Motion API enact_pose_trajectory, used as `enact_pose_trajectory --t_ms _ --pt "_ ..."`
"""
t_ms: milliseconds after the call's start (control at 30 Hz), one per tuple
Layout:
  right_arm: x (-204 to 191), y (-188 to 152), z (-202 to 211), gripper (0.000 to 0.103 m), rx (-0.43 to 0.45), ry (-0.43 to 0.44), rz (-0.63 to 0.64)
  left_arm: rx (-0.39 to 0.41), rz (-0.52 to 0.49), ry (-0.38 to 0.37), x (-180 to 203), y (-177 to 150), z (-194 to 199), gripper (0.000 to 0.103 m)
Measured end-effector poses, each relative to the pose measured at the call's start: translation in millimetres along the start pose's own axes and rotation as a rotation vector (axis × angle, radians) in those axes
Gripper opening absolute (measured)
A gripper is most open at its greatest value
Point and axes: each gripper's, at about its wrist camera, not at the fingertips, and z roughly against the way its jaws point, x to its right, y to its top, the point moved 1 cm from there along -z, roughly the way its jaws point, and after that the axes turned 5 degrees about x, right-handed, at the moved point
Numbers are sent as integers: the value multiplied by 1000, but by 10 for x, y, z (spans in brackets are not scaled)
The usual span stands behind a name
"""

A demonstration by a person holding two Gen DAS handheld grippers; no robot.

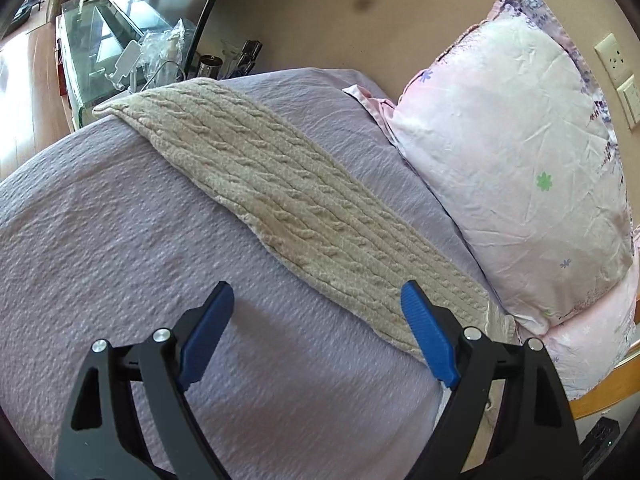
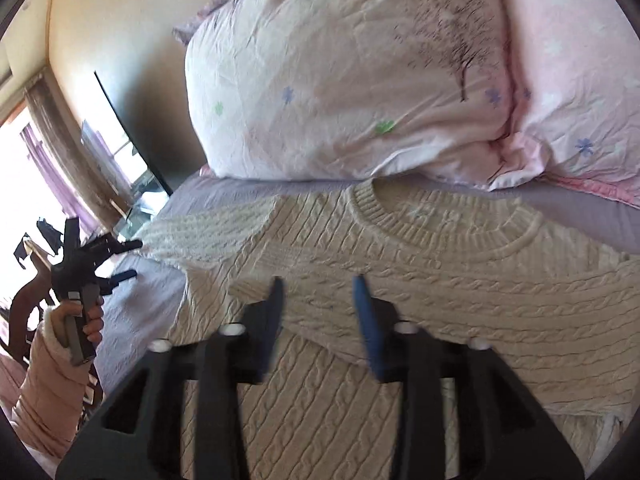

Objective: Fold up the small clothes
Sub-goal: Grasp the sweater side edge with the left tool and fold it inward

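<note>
A cream cable-knit sweater (image 2: 400,280) lies flat on the lilac bedspread (image 1: 100,220), its round collar toward the pillows. One sleeve is folded across the chest. The other sleeve (image 1: 288,200) stretches out long across the bed in the left wrist view. My left gripper (image 1: 316,300) is open and empty, just above the bedspread near that sleeve's shoulder end; it also shows at the left of the right wrist view (image 2: 132,260), held in a hand. My right gripper (image 2: 318,284) is open and empty, hovering over the folded sleeve on the chest.
Two pink floral pillows (image 1: 520,160) lie against the wall behind the sweater, also in the right wrist view (image 2: 340,80). A glass tank and clutter (image 1: 120,52) stand past the bed's far edge. The wooden bed frame (image 1: 608,392) shows at the right.
</note>
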Motion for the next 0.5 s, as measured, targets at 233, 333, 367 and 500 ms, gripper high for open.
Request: enact_pose_trajectory --t_ms 233,333,367,500 --pt "570 49 734 88 121 -85 -97 4 130 -28 -219 294 -104 63" --pt "720 -30 842 88 118 -112 -114 1 241 -60 -493 512 -170 43" --pt "760 -49 882 88 126 -119 -119 1 284 -65 -603 578 -183 34" --pt "834 -132 951 88 134 -132 -114 24 362 -18 -907 811 -164 20"
